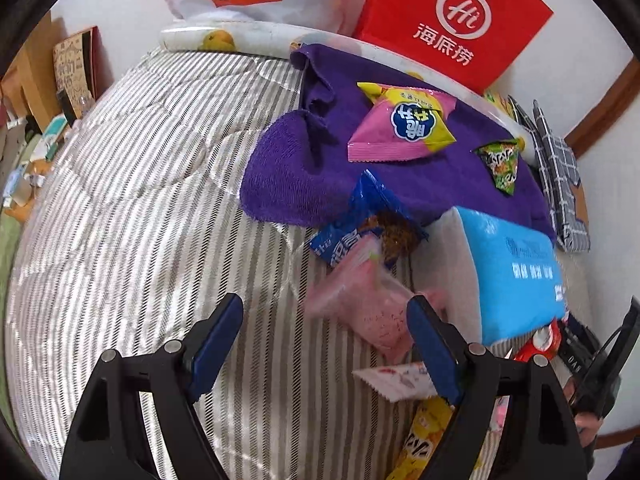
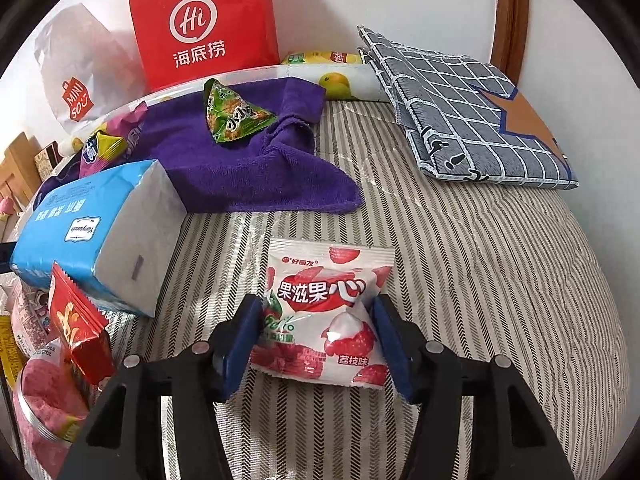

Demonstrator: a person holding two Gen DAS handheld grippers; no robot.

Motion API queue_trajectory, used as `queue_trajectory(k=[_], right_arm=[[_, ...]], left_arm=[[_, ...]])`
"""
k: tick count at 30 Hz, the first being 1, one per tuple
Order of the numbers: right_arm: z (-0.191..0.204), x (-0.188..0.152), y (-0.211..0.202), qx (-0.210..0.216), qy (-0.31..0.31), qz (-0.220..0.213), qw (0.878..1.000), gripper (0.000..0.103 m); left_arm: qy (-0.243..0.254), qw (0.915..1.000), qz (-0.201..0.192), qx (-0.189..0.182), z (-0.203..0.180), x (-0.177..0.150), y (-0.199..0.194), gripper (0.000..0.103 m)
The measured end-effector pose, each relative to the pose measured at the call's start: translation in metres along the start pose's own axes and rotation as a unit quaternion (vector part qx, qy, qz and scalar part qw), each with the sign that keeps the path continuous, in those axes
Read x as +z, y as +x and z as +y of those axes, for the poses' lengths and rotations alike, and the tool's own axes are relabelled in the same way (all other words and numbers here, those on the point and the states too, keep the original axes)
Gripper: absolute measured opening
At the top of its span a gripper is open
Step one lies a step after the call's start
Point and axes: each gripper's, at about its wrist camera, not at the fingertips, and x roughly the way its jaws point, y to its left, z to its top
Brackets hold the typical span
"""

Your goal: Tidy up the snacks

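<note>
My right tool point(image 2: 316, 344) is closed in on the white-and-red lychee gummy packet point(image 2: 326, 312), a blue pad pressed to each side of it, the packet standing off the striped bed cover point(image 2: 480, 280). My left tool point(image 1: 324, 344) is spread wide with nothing between its pads; it hangs above the same cover, near a pink packet point(image 1: 376, 312) that looks blurred, so I cannot tell whether that one rests on the bed.

Far side: a purple towel point(image 2: 248, 176) lies crumpled on the bed. On it sit a green triangular snack point(image 2: 232, 116) and a pink-and-yellow snack bag point(image 1: 400, 124). A blue snack bag point(image 1: 360, 228) lies at the towel's near edge, partly on it.

Left in the right view: a blue tissue pack point(image 2: 76, 224) lies on its side, touching the towel. Just nearer, a red snack packet point(image 2: 78, 324) stands tilted among other wrappers.

Against the wall: a red paper bag point(image 2: 204, 20) and a white Miniso bag point(image 2: 76, 76), upright. Far right, a folded grey checked cloth point(image 2: 460, 112) lies on the bed.
</note>
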Motion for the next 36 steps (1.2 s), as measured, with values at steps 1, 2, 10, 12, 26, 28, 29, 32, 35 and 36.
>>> queue_trajectory(k=[1,2,10,12,26,28,29,32,35,36], right_arm=[[-0.001,0.0,0.0,0.001,0.001,0.0,1.0,0.058],[-0.001,0.0,0.001,0.002,0.001,0.0,1.0,0.058],[0.001,0.0,0.004,0.004,-0.007,0.004,1.0,0.064],[0.001,0.0,0.004,0.006,-0.008,0.004,1.0,0.066],[0.004,0.001,0.006,0.009,-0.013,0.007,1.0,0.072],[0.004,0.001,0.007,0.009,-0.013,0.007,1.0,0.072],[0.004,0.001,0.007,0.009,-0.013,0.007,1.0,0.072],[0.003,0.001,0.007,0.009,-0.013,0.007,1.0,0.072],[0.003,0.001,0.007,0.009,-0.013,0.008,1.0,0.072],[0.003,0.001,0.007,0.009,-0.013,0.008,1.0,0.072]], left_arm=[[-0.004,1.0,0.003,-0.004,0.0,0.001,0.002,0.083],[-0.009,0.9999,0.007,-0.011,0.0,0.002,0.005,0.083],[-0.003,0.9999,0.01,0.006,-0.008,0.002,0.018,0.074],[0.003,0.9999,0.006,0.013,-0.009,0.001,0.018,0.07],[0.071,0.9972,-0.001,0.023,-0.033,-0.013,0.019,0.066],[0.075,0.9968,-0.007,0.029,-0.035,-0.015,0.02,0.066],[0.069,0.9972,-0.012,0.028,-0.034,-0.015,0.019,0.066],[0.054,0.998,-0.021,0.025,-0.03,-0.016,0.017,0.062],[0.058,0.9973,-0.026,0.036,-0.032,-0.017,0.017,0.06],[0.054,0.9974,-0.029,0.036,-0.031,-0.018,0.017,0.06]])
